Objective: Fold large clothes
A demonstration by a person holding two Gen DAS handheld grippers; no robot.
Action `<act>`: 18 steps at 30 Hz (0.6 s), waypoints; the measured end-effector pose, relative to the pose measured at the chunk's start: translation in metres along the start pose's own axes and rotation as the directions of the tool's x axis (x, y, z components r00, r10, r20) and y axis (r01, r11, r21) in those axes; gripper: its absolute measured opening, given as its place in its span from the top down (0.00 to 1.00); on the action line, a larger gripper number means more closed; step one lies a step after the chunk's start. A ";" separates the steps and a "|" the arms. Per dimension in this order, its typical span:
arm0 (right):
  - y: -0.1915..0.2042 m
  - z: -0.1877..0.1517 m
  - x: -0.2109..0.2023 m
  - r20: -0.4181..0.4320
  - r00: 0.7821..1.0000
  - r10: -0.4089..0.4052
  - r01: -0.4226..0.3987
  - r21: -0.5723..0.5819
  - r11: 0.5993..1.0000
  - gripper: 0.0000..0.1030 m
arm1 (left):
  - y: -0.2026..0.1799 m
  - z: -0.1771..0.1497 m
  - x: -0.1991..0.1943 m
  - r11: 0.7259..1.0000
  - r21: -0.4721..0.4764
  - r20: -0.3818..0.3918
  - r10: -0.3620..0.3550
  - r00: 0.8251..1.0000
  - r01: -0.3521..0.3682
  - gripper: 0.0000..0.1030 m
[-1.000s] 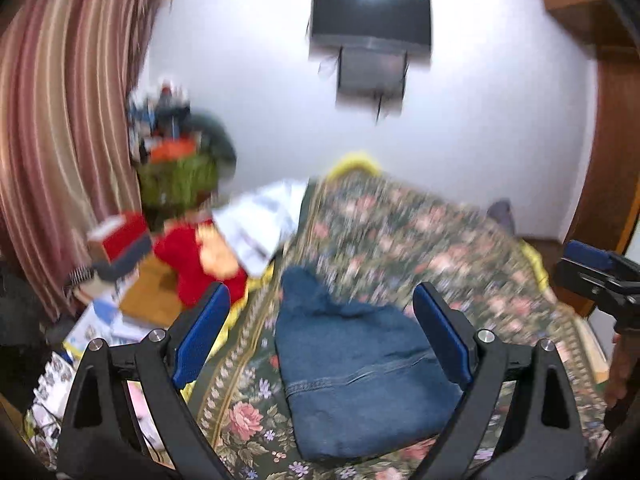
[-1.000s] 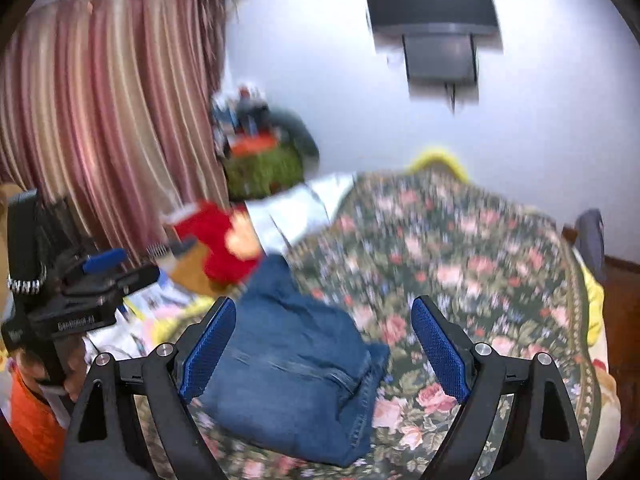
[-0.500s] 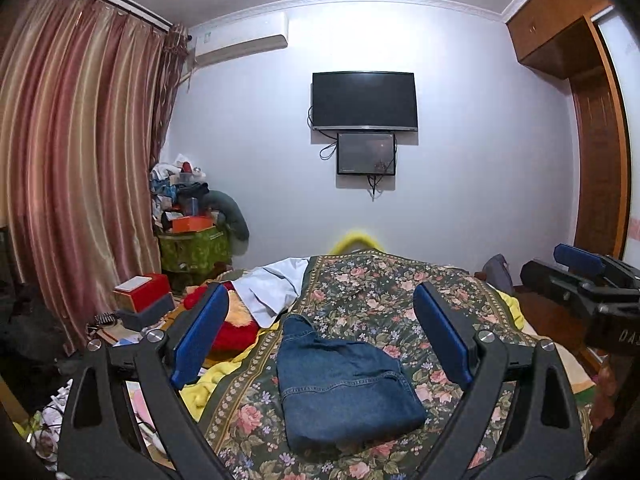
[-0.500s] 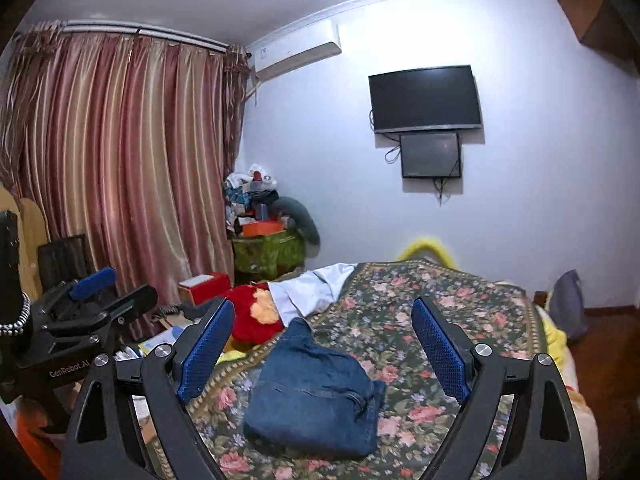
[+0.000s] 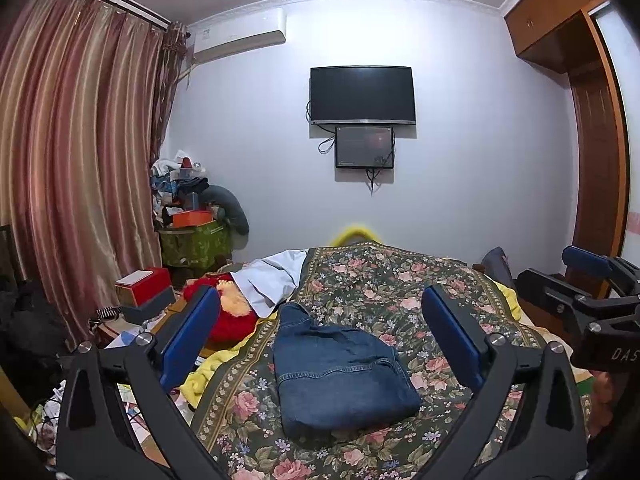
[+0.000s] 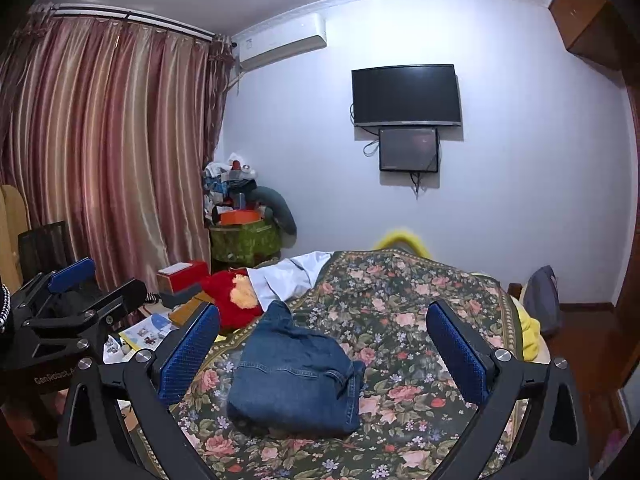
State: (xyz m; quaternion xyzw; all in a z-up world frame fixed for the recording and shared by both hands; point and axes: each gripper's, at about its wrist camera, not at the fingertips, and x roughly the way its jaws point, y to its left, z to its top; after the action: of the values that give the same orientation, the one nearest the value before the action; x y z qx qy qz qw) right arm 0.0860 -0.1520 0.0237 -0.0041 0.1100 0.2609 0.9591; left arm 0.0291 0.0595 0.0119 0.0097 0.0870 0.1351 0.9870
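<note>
A pair of blue jeans (image 5: 340, 376) lies folded into a compact bundle on the floral bedspread (image 5: 400, 284); it also shows in the right wrist view (image 6: 294, 380). My left gripper (image 5: 320, 340) is open and empty, held above and short of the jeans. My right gripper (image 6: 320, 344) is open and empty too, held off the bed. Each gripper shows at the edge of the other's view: the right one (image 5: 592, 300) and the left one (image 6: 60, 320).
A white garment (image 5: 272, 280) and a red plush toy (image 5: 228, 316) lie at the bed's far left. Boxes and clutter (image 5: 140, 292) sit on the floor by the striped curtain (image 5: 72, 160). A TV (image 5: 362, 94) hangs on the far wall. A wooden wardrobe (image 5: 596, 140) stands at right.
Both grippers have lifted and pulled back from the bed and tilted up, so the jeans look smaller and lower and the wall and ceiling show. The jeans have not moved.
</note>
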 end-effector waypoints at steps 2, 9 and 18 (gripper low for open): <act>-0.001 0.001 0.002 -0.005 1.000 0.004 -0.004 0.003 1.000 0.00 | -0.001 -0.001 0.000 1.000 0.002 -0.002 -0.003 1.000 0.003 0.01; -0.002 0.002 0.004 -0.005 1.000 0.002 -0.002 0.003 1.000 0.00 | -0.001 -0.002 0.000 1.000 0.005 -0.001 -0.003 1.000 0.003 0.01; -0.004 0.002 0.004 -0.001 1.000 0.001 -0.001 0.002 1.000 0.00 | -0.002 -0.002 -0.001 1.000 0.006 0.007 -0.006 1.000 0.006 0.01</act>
State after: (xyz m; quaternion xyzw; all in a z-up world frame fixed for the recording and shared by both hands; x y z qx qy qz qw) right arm 0.0915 -0.1529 0.0241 -0.0033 0.1106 0.2612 0.9589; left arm 0.0284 0.0576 0.0098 0.0130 0.0840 0.1320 0.9876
